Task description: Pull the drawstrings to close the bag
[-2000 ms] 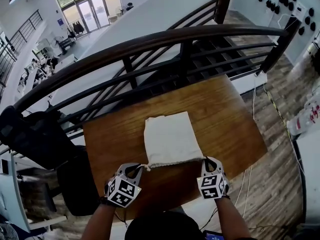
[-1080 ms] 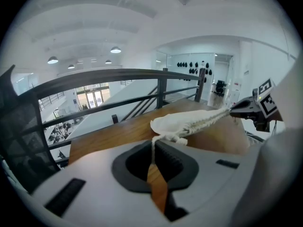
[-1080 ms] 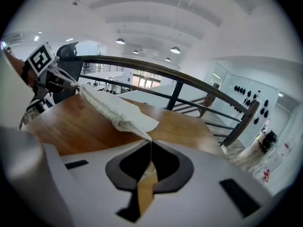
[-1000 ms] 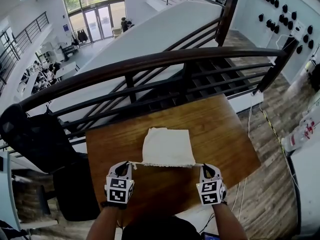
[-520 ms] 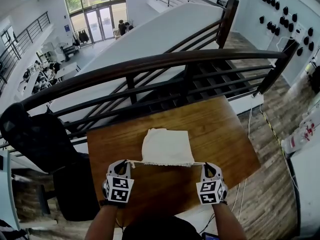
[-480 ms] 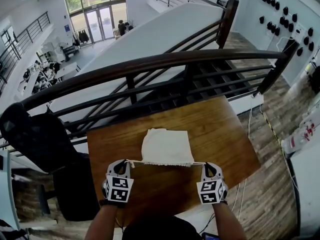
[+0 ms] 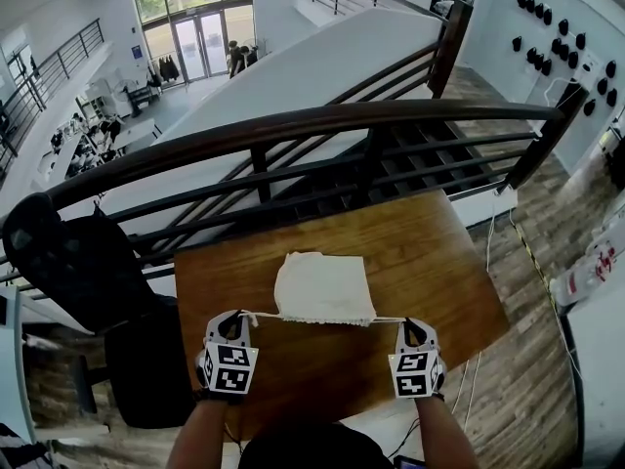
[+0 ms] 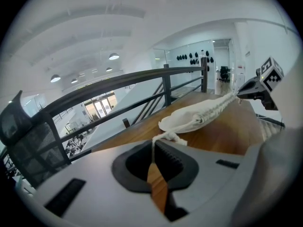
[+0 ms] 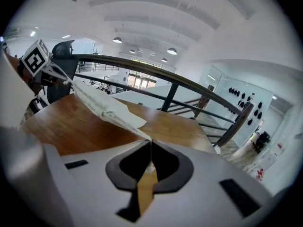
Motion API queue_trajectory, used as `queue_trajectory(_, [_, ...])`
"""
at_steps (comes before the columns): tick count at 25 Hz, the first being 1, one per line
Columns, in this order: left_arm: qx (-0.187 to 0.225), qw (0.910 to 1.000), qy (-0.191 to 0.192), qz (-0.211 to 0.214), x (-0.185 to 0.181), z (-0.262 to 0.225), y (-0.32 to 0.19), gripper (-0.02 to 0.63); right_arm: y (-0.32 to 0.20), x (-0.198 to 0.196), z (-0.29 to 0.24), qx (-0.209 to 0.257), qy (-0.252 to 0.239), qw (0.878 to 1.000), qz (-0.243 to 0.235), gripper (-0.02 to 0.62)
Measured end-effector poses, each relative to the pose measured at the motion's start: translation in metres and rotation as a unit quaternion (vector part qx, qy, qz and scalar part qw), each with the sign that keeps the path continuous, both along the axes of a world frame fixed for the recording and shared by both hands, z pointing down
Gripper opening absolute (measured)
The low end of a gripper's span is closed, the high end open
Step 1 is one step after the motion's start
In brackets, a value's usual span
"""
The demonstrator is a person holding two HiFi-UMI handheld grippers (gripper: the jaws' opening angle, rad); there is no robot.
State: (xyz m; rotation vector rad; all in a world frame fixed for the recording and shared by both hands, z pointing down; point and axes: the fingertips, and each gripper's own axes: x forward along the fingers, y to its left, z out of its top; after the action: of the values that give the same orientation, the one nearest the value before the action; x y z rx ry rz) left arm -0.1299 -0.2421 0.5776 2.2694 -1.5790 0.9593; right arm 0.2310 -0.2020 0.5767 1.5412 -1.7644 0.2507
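At the left, the left gripper (image 7: pixel 231 320) is clenched on the knotted left drawstring (image 8: pixel 169 137). Between the two grippers the cream cloth bag (image 7: pixel 322 287) lies on the wooden table (image 7: pixel 439 252), its gathered mouth toward the person. The right drawstring (image 7: pixel 389 319) runs taut into the right gripper (image 7: pixel 414 326), whose jaws are pinched on it.

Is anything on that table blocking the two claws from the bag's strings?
Nothing visible does. The left claw is shut on the left drawstring and the right claw on the right drawstring, either side of the cloth bag's gathered mouth.
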Motion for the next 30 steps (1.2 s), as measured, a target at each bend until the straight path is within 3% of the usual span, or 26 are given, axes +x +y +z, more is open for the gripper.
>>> queue_trajectory(6, [-0.005, 1.0, 0.002, -0.007, -0.008, 0.002, 0.003, 0.017, 0.004, 0.009, 0.003, -0.005, -0.019, 1.0, 0.022, 0.002])
queue_trajectory(11, [-0.011, 0.9999, -0.008, -0.006, -0.015, 0.007, 0.005, 0.016, 0.006, 0.006, 0.008, -0.004, 0.016, 1.0, 0.018, 0.002])
queue_trajectory(30, [-0.02, 0.9986, -0.049, 0.007, -0.026, 0.018, 0.005, 0.017, 0.007, 0.031, 0.011, -0.009, 0.015, 0.998, 0.053, 0.003])
